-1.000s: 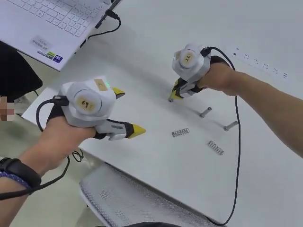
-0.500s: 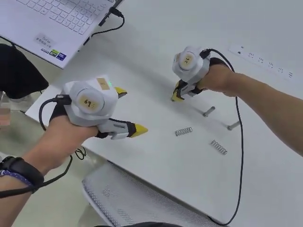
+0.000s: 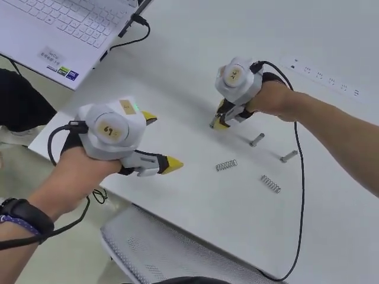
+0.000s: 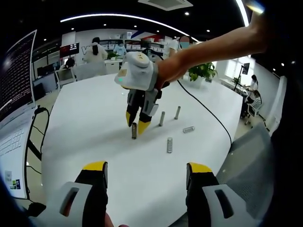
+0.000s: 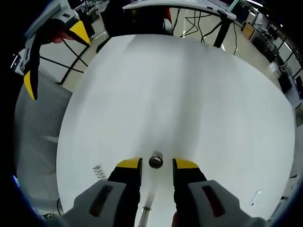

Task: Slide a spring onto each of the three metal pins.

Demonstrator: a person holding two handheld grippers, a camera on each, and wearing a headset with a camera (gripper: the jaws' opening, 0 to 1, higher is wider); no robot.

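White worktop carries all the parts.

Right tongs point down at the first pin, which stands upright. The two yellow-tipped jaws sit one on each side of its top with a thin gap on both sides: released, not pinching it. In the left gripper view this pin's shaft looks ribbed, possibly a spring round it, but it is too small to be sure.

Second pin and third pin stand upright and bare. With the first pin they form a row running away from the right tongs toward the person's right.

Two springs lie flat on the worktop, both apart from the pins:
- Near spring lies between the left tongs and the second pin.
- Far spring lies near the third pin, on the person's side of it.

Left tongs hover over the near edge of the worktop, well apart from the pins. The jaws are spread wide with nothing between them.

A black cable trails from the right tongs across the worktop and off the near edge.

An open laptop sits at the far left corner with a lead plugged into its side. A white power strip lies at the far right. A grey mesh chair seat shows below the near edge.
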